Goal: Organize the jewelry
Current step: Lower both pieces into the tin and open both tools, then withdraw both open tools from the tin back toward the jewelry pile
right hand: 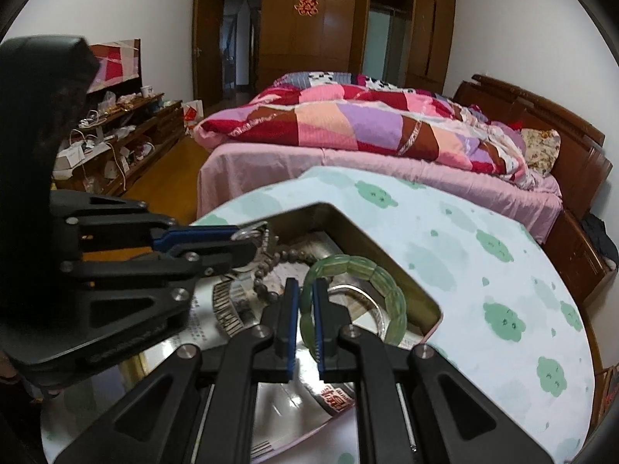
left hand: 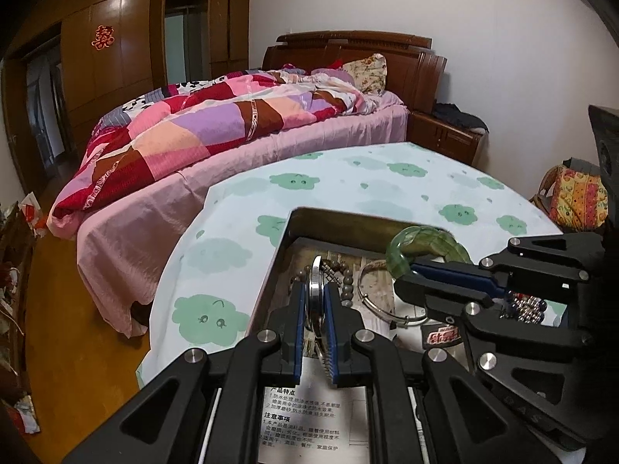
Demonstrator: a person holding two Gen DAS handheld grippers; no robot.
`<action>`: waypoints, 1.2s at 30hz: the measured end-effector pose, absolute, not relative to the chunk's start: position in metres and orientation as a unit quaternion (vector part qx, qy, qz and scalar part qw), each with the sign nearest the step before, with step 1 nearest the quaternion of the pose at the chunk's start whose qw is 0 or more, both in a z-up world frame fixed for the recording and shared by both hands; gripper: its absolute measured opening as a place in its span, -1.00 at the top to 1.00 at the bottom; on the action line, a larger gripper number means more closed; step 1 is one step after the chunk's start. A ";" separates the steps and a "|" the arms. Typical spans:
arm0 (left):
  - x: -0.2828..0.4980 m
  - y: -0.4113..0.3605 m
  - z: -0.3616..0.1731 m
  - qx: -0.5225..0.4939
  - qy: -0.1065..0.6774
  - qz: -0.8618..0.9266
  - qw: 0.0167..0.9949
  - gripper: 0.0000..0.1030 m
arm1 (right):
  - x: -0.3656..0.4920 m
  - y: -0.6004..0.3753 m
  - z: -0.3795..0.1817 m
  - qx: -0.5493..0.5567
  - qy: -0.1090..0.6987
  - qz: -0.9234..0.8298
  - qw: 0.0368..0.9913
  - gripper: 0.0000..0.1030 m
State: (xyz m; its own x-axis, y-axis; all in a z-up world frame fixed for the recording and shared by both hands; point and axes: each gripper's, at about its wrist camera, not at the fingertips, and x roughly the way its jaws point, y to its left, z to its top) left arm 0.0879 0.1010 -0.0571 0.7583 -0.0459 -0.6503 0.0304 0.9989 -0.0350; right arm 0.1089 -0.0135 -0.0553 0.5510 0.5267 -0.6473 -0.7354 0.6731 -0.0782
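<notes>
An open metal tin [left hand: 348,221] [right hand: 390,247] stands on the cloud-print table. My left gripper [left hand: 318,290] is shut on a silver wristwatch [left hand: 316,290], held on edge over the tin; it also shows in the right wrist view [right hand: 247,236]. My right gripper [right hand: 305,290] is shut on a green jade bangle [right hand: 371,290], also over the tin; the bangle shows in the left wrist view [left hand: 421,245]. In the tin lie a brown bead bracelet [left hand: 346,276] [right hand: 271,266] and a thin silver bangle [left hand: 377,294] [right hand: 363,301].
The table's cloth [left hand: 387,178] [right hand: 503,290] has green clouds. A printed leaflet [left hand: 305,417] lies near me. A bed with a patchwork quilt [left hand: 216,123] [right hand: 367,123] stands behind the table. A cluttered low cabinet [right hand: 116,135] is left. A nightstand [left hand: 445,135] is beside the bed.
</notes>
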 end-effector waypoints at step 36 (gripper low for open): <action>0.083 0.094 -0.054 0.004 0.338 -0.001 0.941 -0.18 | 0.119 -0.024 -0.067 -0.147 0.343 0.334 0.866 -0.06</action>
State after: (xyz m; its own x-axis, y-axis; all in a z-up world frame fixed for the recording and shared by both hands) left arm 0.0831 0.0936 -0.0537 0.7713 -0.0001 -0.6364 0.0054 1.0000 0.0065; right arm 0.1191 -0.0238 -0.0666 0.5420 0.4783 -0.6910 -0.6790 0.7337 -0.0247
